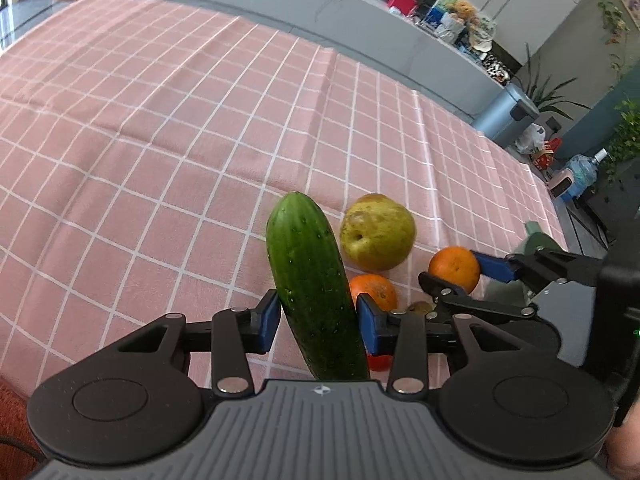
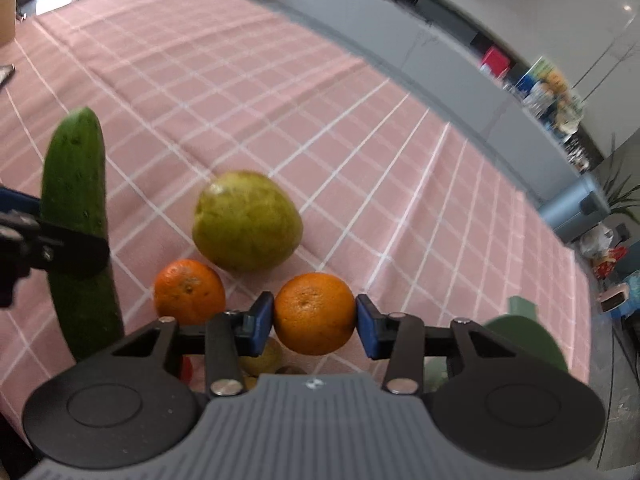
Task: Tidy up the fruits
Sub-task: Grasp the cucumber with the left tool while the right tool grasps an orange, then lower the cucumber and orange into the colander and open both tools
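A pink checked tablecloth covers the table before us. Our left gripper is clamped on a cucumber, lifted clear of the cloth with its long axis running away from us, rounded tip forward. Our right gripper squeezes an orange. A second orange and a pear lie on the cloth, close together. We judge the sorting is only partly done: two pieces in hand, others waiting.

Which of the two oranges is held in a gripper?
The orange clamped between the right gripper pads, to the right of the pear. The other orange lies free on the tablecloth, nearer the cucumber.
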`<state>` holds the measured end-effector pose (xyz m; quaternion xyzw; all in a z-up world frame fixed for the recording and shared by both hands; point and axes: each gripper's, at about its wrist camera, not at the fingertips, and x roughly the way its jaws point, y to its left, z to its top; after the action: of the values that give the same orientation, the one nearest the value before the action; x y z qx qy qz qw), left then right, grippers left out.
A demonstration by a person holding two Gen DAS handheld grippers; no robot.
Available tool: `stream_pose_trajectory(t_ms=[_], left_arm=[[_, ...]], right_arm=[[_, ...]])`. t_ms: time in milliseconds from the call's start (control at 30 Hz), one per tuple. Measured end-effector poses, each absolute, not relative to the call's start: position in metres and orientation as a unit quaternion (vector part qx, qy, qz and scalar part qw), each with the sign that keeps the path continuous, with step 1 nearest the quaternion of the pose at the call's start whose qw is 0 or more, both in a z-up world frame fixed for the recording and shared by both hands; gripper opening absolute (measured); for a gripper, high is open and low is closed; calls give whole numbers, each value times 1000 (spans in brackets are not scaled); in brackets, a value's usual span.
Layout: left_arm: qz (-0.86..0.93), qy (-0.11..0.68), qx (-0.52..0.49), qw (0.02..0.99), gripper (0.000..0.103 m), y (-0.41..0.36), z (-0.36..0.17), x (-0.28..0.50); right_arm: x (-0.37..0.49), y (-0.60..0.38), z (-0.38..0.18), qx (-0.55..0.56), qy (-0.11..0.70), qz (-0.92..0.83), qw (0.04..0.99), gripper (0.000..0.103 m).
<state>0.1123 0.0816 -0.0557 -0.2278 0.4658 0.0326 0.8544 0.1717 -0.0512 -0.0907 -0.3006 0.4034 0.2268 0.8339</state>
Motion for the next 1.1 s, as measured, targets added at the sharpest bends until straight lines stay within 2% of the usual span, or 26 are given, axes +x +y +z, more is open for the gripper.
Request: stream_pose_trajectory(t_ms=[433, 733, 1100], left_arm=[[-15, 423, -116, 899, 42, 30, -32, 86], [-50, 404, -108, 907, 41, 12, -25, 79], [-128, 355, -114, 919, 41, -8, 25, 88]], right_arm=[[102, -106, -45, -216, 351, 202, 889, 40], [80, -163, -31, -155, 350, 159, 910, 41], [89, -216, -23, -100, 352, 136, 921, 41]])
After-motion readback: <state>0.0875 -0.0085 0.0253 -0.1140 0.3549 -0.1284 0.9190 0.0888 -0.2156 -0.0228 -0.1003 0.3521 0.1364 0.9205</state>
